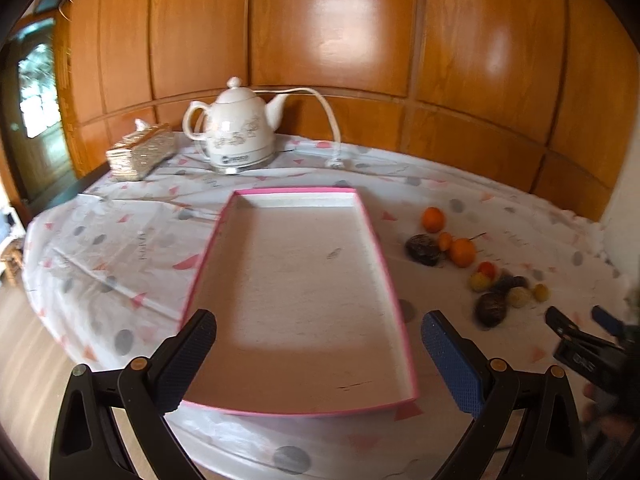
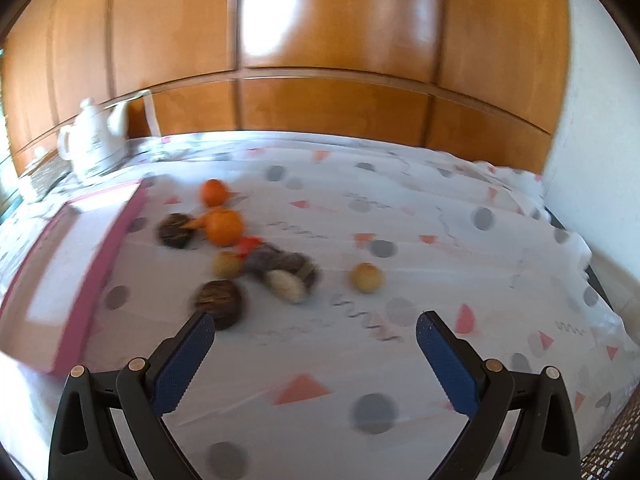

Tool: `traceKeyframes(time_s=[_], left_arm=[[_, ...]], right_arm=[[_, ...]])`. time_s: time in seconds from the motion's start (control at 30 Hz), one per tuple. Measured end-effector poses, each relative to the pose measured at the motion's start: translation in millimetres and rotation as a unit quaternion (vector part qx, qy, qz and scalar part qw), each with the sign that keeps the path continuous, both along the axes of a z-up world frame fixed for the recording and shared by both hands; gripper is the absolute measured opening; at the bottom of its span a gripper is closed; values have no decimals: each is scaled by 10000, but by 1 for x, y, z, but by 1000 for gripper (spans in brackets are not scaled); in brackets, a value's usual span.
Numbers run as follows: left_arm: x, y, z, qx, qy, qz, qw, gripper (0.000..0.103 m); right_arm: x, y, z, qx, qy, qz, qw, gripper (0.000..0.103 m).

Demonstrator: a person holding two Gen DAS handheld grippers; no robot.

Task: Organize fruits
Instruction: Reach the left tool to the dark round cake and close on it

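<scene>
A shallow pink-rimmed box (image 1: pixel 372 224) lies on the patterned tablecloth, with nothing inside it. My left gripper (image 1: pixel 318 338) hovers open over the box's near end. To the right of the box lies a loose cluster of fruit: oranges (image 1: pixel 433 219), dark round fruits (image 1: pixel 423 250) and small yellow ones (image 1: pixel 519 296). In the right wrist view the same oranges (image 2: pixel 224 226), dark fruits (image 2: pixel 218 302) and a lone yellow fruit (image 2: pixel 366 277) lie just ahead of my right gripper (image 2: pixel 314 342), which is open and holds nothing. The box's edge (image 2: pixel 100 264) is at its left. The right gripper (image 1: pixel 582 332) also shows at the left view's right edge.
A white ceramic teapot (image 1: pixel 236 128) with a cord stands at the back of the table, beside a woven tissue box (image 1: pixel 140 154). Wooden wall panels (image 1: pixel 332 40) close off the far side. A white wall (image 2: pixel 592 120) is at the right.
</scene>
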State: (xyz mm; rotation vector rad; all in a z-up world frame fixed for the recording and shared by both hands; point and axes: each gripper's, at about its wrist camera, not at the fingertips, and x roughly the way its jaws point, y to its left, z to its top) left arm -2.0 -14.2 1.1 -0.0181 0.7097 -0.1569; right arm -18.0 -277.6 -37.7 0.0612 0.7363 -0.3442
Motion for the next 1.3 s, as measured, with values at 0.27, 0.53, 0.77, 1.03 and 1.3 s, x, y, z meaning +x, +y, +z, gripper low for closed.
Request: traceKeyframes(time_s=[0.27, 0.53, 0.77, 1.03, 1.3], left_arm=[[8, -14, -3, -188, 254, -514, 9982, 103], [20, -40, 6, -230, 301, -1206, 9920, 103], [32, -78, 4, -58, 320, -1741, 9842, 103], [49, -127, -17, 217, 866, -2122, 9731, 103], [68, -166, -51, 186, 1499, -2327, 9608, 74]], right_arm=[[1, -82, -18, 54, 225, -1190, 9926, 102], [-6, -143, -36, 237, 369, -2035, 9781, 102], [-13, -170, -53, 733, 581, -2384, 9666, 103], [-15, -165, -53, 732, 549, -2358, 9675, 103], [-11, -168, -54, 701, 583, -2375, 9671, 103]])
